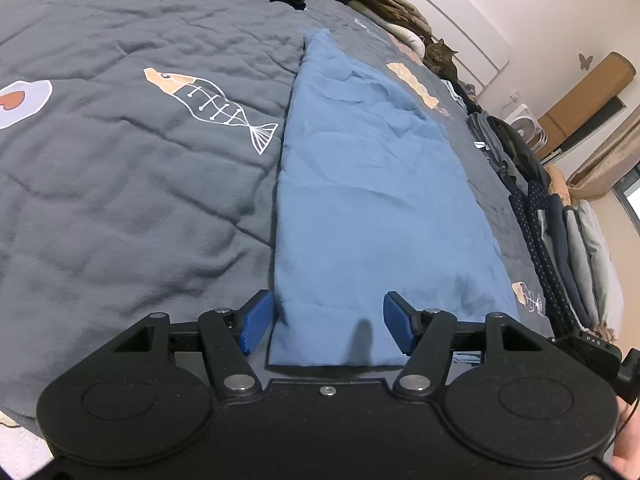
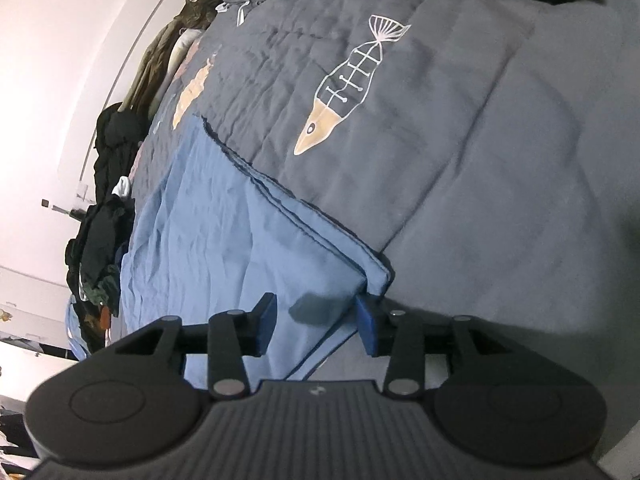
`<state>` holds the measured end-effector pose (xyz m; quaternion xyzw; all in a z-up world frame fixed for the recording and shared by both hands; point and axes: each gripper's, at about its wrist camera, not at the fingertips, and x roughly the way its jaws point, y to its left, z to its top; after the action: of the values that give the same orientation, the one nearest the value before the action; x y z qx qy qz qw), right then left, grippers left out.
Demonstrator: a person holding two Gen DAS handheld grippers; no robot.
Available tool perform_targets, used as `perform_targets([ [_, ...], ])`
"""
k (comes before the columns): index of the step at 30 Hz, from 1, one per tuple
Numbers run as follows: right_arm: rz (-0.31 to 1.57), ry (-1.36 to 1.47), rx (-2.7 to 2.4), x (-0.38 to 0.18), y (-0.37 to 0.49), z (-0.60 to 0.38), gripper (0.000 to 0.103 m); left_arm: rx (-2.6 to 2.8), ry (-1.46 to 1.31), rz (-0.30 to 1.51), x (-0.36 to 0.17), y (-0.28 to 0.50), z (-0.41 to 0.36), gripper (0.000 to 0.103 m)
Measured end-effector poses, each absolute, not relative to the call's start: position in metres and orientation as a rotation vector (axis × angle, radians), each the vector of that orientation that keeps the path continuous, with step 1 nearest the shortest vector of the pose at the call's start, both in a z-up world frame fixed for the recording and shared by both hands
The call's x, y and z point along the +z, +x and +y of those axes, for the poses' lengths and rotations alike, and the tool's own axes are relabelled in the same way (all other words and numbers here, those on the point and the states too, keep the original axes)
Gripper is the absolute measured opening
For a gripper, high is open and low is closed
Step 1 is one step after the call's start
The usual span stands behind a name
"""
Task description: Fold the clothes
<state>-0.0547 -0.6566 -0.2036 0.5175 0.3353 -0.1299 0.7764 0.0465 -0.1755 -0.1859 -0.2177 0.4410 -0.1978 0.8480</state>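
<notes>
A blue garment [image 1: 368,200] lies flat on the grey bed cover [image 1: 120,180], folded into a long narrow strip that runs away from me. My left gripper [image 1: 326,326] is open, its blue pads [image 1: 256,322] straddling the near end of the strip. In the right wrist view the same blue garment [image 2: 224,232] shows layered edges along its right side. My right gripper [image 2: 318,326] is open over the garment's near corner, holding nothing.
A row of folded clothes [image 1: 568,232] lines the bed's right edge. A dark heap of unfolded clothes [image 2: 104,232] sits at the far side. A cat [image 1: 440,54] lies by the pillows near the wall. The grey cover [image 2: 460,160] carries fish prints.
</notes>
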Motion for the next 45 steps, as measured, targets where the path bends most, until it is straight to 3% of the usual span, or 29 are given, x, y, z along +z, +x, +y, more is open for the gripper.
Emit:
perform_targets([
  [6,0.698,1.101,-0.262,-0.204,-0.049,-0.655,0.039,-0.429,-0.448,0.93,-0.185,0.046,-0.179,0.061],
  [8,0.689,1.081,-0.263,-0.202,-0.048,-0.653,0.021,-0.426,-0.453,0.928,-0.185,0.046,-0.177,0.061],
  [11,0.653,1.094,-0.26,-0.197,-0.054,-0.654,0.008,-0.421,-0.459,0.928,-0.185,0.046,-0.176,0.061],
  [18,0.615,1.064,-0.317,-0.183,-0.072,-0.66,0.002,-0.429,-0.443,0.928,-0.184,0.045,-0.181,0.061],
  [27,0.662,1.161,-0.29,-0.196,-0.071,-0.662,0.01,-0.43,-0.442,0.933,-0.185,0.044,-0.182,0.061],
  [29,0.687,1.175,-0.284,-0.199,-0.067,-0.659,0.024,-0.432,-0.438,0.934,-0.185,0.045,-0.183,0.061],
  [32,0.709,1.154,-0.287,-0.201,-0.062,-0.654,0.036,-0.432,-0.439,0.934,-0.185,0.045,-0.182,0.061],
  [40,0.732,1.074,-0.294,-0.206,-0.051,-0.647,0.04,-0.436,-0.442,0.931,-0.185,0.044,-0.182,0.061],
  [45,0.672,1.062,-0.299,-0.206,-0.05,-0.649,0.037,-0.442,-0.442,0.929,-0.184,0.044,-0.182,0.061],
])
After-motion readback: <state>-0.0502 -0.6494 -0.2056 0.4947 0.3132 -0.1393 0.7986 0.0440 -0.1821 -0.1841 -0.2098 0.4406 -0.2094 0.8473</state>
